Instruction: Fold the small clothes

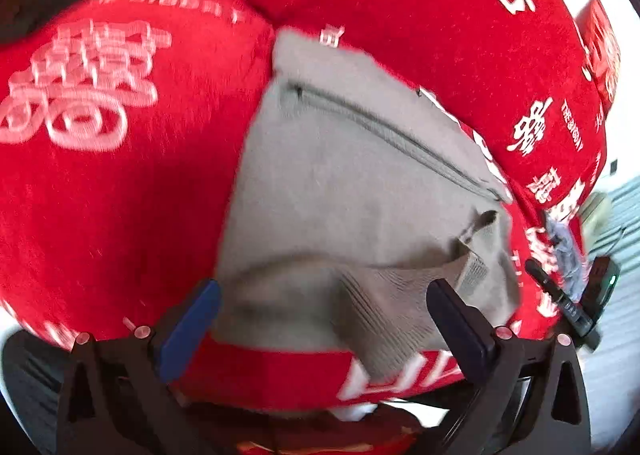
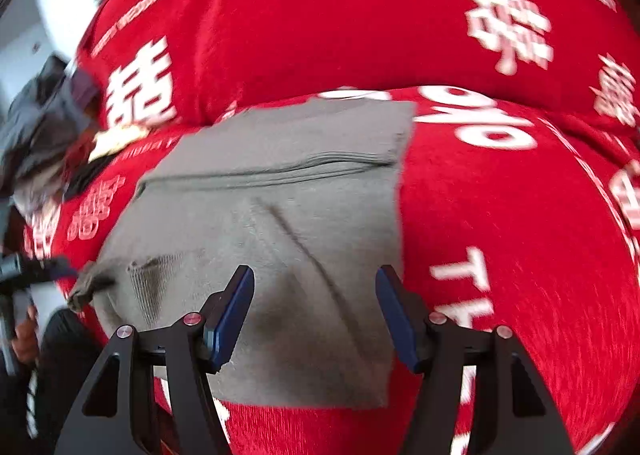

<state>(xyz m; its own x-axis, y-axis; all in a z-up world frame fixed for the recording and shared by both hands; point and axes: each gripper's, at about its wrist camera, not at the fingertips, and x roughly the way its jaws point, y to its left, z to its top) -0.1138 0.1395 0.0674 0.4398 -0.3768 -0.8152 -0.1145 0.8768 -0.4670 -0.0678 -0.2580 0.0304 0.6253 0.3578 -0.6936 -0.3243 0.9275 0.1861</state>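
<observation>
I have a grey garment (image 2: 280,207) lying flat on a red blanket (image 2: 500,215) printed with white characters; it looks already folded at least once, with a seam or zip line running across it side to side in the right wrist view. Both tongs sit directly over its near edge. The right tongs (image 2: 316,315) are spread, nothing between the pads, the cloth just below and ahead of them. The left tongs (image 1: 324,319) are spread wide too, also empty, hovering over the ribbed cuff end (image 1: 384,303), which is bunched and slightly rumpled.

What matters for my next move: the garment's long axis runs away from me, from the near edge towards the seam. The right tongs are square over the smooth near edge; the left ones sit nearer the untidy cuff corner. I'd judge the cuff needs tucking or smoothing by the left side before any further fold.
</observation>
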